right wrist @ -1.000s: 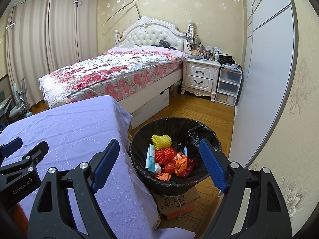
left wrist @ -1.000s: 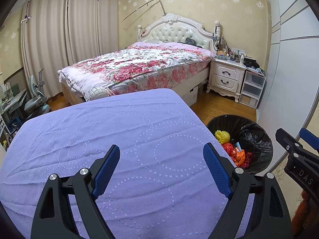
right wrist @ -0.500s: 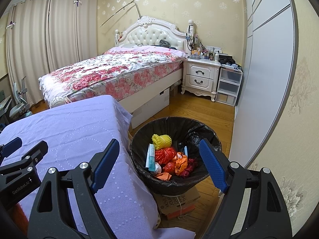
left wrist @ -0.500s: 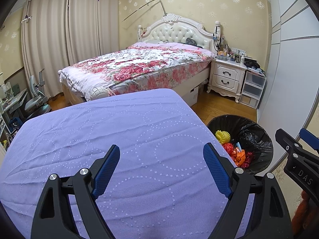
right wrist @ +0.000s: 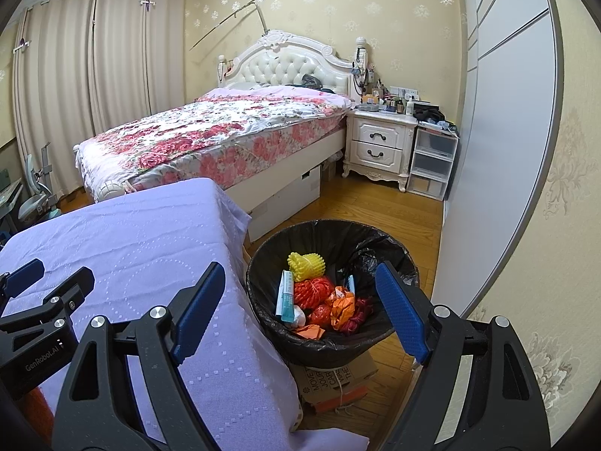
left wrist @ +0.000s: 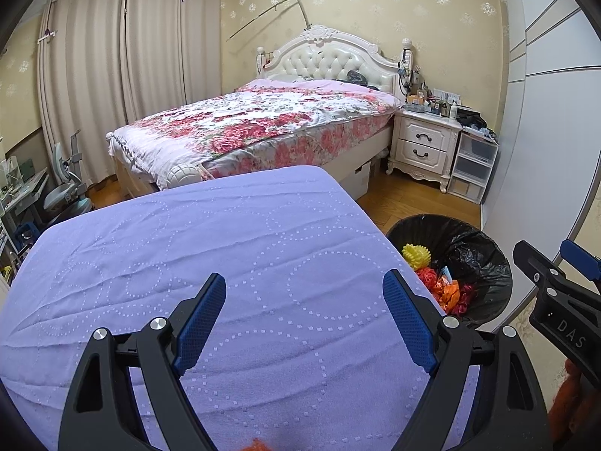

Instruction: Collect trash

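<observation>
Nothing has shifted in the last second: both tools hang exactly where they were. On the left, the left gripper (left wrist: 304, 315) hovers over the lilac tablecloth (left wrist: 225, 248), jaws spread wide and empty, and no litter shows on the cloth ahead of it. To its right, the right gripper (right wrist: 296, 308) gapes equally wide, holding nothing, above the black-lined bin (right wrist: 394, 263) where the trash (right wrist: 319, 297) already lies. The collecting looks finished.

Table (left wrist: 112, 338) (lilac cloth (left wrist: 225, 248) on top)
</observation>
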`<state>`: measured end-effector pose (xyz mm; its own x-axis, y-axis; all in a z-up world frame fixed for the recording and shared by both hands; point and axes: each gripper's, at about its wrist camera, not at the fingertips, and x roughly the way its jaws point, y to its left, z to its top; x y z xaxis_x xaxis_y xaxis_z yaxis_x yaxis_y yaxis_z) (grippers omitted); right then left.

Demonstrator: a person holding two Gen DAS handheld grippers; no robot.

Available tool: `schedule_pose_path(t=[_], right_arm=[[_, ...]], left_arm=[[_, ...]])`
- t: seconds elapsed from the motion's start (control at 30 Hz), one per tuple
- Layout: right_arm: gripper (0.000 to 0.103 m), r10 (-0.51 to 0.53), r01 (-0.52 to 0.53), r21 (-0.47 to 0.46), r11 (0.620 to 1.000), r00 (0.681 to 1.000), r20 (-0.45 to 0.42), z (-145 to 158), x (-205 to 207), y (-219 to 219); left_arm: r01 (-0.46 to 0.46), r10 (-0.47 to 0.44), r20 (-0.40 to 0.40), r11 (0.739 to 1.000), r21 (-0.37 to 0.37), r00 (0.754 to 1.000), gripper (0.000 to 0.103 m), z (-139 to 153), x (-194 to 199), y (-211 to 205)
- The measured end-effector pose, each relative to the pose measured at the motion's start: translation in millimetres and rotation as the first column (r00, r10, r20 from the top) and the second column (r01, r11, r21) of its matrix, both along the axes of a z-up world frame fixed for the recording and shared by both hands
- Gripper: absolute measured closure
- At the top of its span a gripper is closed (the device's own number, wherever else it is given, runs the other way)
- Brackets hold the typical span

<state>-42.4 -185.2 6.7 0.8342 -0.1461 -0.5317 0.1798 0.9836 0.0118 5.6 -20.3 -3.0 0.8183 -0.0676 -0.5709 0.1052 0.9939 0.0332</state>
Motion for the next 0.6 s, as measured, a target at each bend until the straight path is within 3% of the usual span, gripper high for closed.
schedule_pose_path(t=[0.4, 0.6], right_arm=[[0.023, 0.006, -0.006, 0.000, 1.000, 1.000, -0.004, -1, 1, 5], [0.023, 0.036, -0.036, -0.005, 0.999, 0.999, -0.017, -5, 5, 20]], left_arm=[[-0.023, 0.023, 0.025, 1.000, 0.001, 0.999, 0.018, 2, 5, 6], [-0.061, 0.061, -0.005, 0.998, -0.003, 0.998, 0.018, 1, 15, 23]])
